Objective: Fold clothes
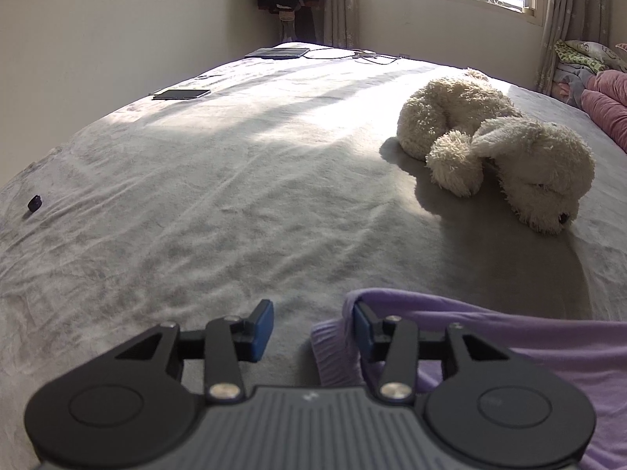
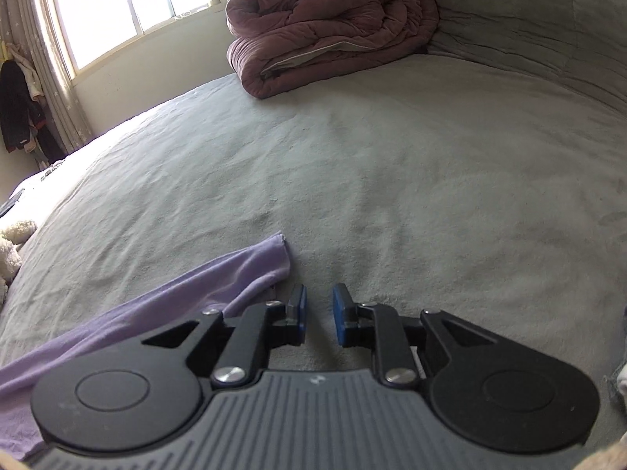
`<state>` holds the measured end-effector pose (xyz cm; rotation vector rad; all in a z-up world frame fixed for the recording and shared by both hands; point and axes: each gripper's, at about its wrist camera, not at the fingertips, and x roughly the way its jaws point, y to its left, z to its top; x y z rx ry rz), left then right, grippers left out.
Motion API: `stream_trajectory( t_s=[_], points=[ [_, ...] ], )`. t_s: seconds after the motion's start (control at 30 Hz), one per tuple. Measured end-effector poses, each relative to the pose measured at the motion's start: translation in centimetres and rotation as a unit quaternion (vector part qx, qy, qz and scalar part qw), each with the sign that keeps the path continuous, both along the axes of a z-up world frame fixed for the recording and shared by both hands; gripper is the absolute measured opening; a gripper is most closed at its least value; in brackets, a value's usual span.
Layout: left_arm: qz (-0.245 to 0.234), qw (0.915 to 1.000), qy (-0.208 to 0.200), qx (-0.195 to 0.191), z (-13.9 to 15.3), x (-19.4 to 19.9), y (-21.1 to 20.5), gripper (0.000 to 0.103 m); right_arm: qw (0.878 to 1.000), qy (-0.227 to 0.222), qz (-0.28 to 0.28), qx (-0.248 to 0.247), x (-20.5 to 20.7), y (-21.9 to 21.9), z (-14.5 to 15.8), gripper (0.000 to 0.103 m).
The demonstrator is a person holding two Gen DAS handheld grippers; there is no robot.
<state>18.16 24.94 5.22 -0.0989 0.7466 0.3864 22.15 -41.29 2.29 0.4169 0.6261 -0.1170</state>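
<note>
A lavender garment (image 1: 509, 337) lies on the grey bed sheet (image 1: 219, 203) at the lower right of the left wrist view. Its ribbed edge (image 1: 333, 352) hangs over the right finger (image 1: 362, 329) of my left gripper (image 1: 311, 313). The jaws stand apart, and the left pad touches no cloth. In the right wrist view the same garment (image 2: 156, 305) stretches as a long fold to the lower left. Its corner ends just left of my right gripper (image 2: 319, 301). That gripper is open over bare sheet (image 2: 392, 180), with nothing between its pads.
A cream plush dog (image 1: 501, 149) lies on the bed to the right. A phone (image 1: 182, 94), a dark tablet case (image 1: 276, 53) with cables and a small dark object (image 1: 34, 203) sit at the far and left sides. A folded mauve quilt (image 2: 329, 23) rests by the headboard.
</note>
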Motion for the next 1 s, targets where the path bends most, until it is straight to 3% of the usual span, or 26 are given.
stream_trajectory(
  t_s=[0.07, 0.13, 0.23, 0.3, 0.47, 0.67, 0.87, 0.93, 1.0],
  points=[
    [-0.002, 1.0, 0.001, 0.003, 0.0, 0.0, 0.0, 0.052, 1.0, -0.004, 0.003, 0.026, 0.3, 0.1, -0.1, 0.036],
    [-0.005, 1.0, 0.003, 0.006, 0.0, 0.1, 0.1, 0.055, 1.0, 0.002, 0.008, -0.001, 0.5, 0.8, 0.0, 0.036],
    [-0.006, 0.9999, 0.005, 0.007, -0.1, 0.1, 0.1, 0.058, 0.999, 0.015, 0.009, -0.046, 1.2, 2.0, 0.1, 0.021],
    [-0.003, 1.0, 0.005, 0.001, -0.2, 0.1, 0.3, 0.058, 0.998, 0.021, 0.014, -0.053, 1.6, 2.5, 0.3, 0.001],
    [0.007, 1.0, -0.005, -0.002, 0.4, -0.3, 0.5, 0.058, 0.997, 0.021, 0.004, -0.072, 0.8, 3.1, 1.1, 0.002],
    [0.034, 0.9977, -0.004, -0.058, 0.4, -0.9, 2.5, 0.066, 0.994, 0.02, -0.032, -0.102, -0.6, 2.3, 2.3, 0.002],
    [0.03, 0.9966, 0.003, -0.077, 0.3, -0.9, 3.0, 0.072, 0.989, 0.047, -0.045, -0.131, -0.7, 2.7, 2.0, 0.002],
    [0.023, 0.9948, -0.002, -0.1, 0.4, -1.0, 3.5, 0.074, 0.986, 0.06, -0.047, -0.151, -0.6, 3.0, 1.6, 0.002],
    [0.018, 0.9893, -0.006, -0.145, 0.1, -1.2, 4.3, 0.084, 0.982, 0.07, -0.048, -0.167, -0.5, 3.3, 1.2, 0.001]
  ],
)
